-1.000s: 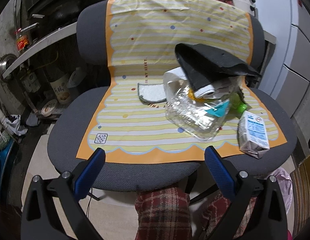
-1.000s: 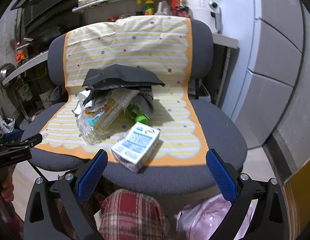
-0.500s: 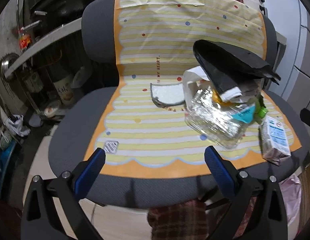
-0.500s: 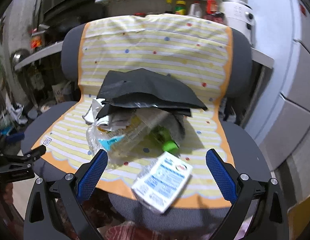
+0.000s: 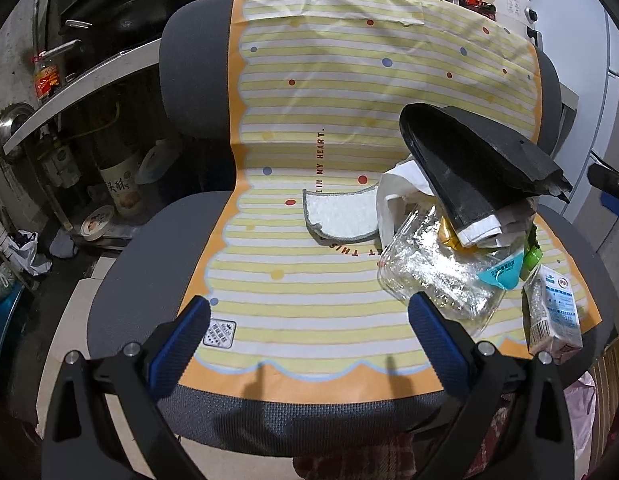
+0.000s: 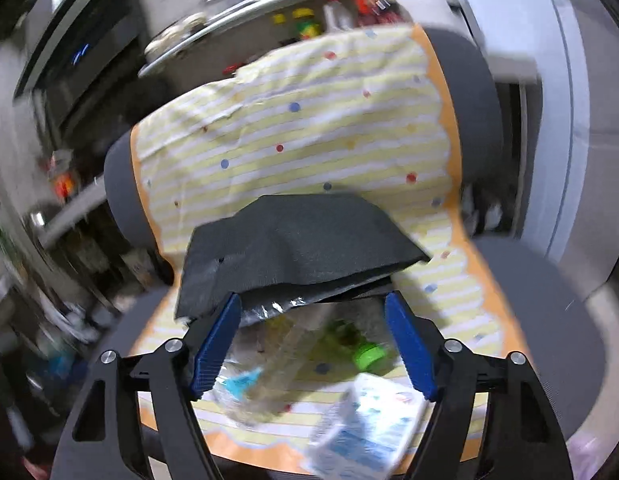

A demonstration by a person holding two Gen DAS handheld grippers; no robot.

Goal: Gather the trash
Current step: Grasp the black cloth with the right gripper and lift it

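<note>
Right wrist view smeared by motion, milk carton (image 6: 361,428) blurred and perhaps cut by the lower edge, paper scraps (image 5: 485,228) half hidden under black sheet (image 5: 469,160)

Striped mat (image 5: 309,152): "IN MY HEART.", partly hidden "THIS"; carton (image 5: 555,316) print unreadable.

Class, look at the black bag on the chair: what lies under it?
Under the black bag show a crushed clear plastic bottle with green cap, crumpled white paper and something yellow; anything deeper is covered.
</note>
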